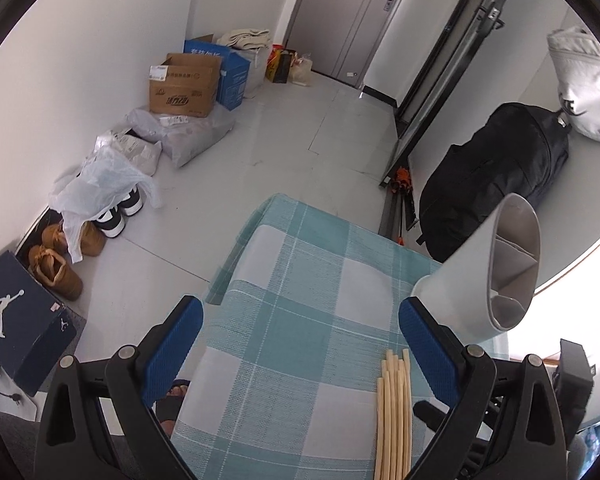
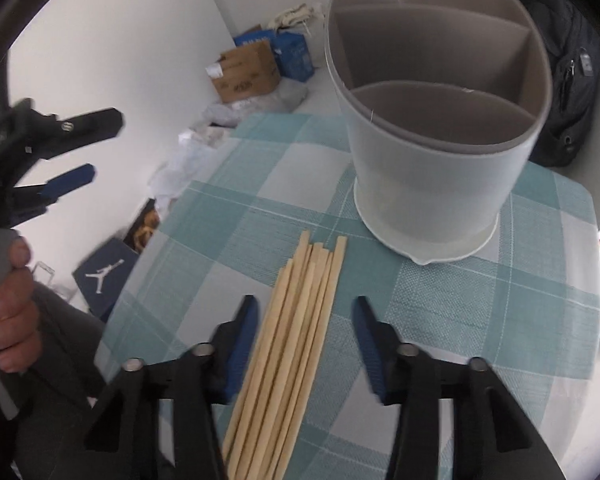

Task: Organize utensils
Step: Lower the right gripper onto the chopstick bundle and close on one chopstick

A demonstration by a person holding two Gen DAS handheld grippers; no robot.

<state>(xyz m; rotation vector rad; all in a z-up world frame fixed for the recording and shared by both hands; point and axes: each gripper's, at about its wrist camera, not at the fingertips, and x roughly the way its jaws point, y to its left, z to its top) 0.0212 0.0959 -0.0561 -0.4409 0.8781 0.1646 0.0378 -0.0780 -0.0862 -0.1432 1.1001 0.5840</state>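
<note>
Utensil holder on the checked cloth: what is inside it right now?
The utensil holder shows only grey divider walls forming empty-looking compartments. Their floors are hidden by the rim and walls, so the bottoms cannot be checked. The chopsticks lie outside on the cloth.

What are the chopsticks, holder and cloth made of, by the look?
Chopsticks: likely bamboo or light wood; pale tan, matte, squared ends. Holder: looks like plastic; translucent whitish outer wall, opaque grey divided insert, smooth moulded foot rim. Cloth: woven fabric, teal and white check; weave texture shows, matte.
</note>
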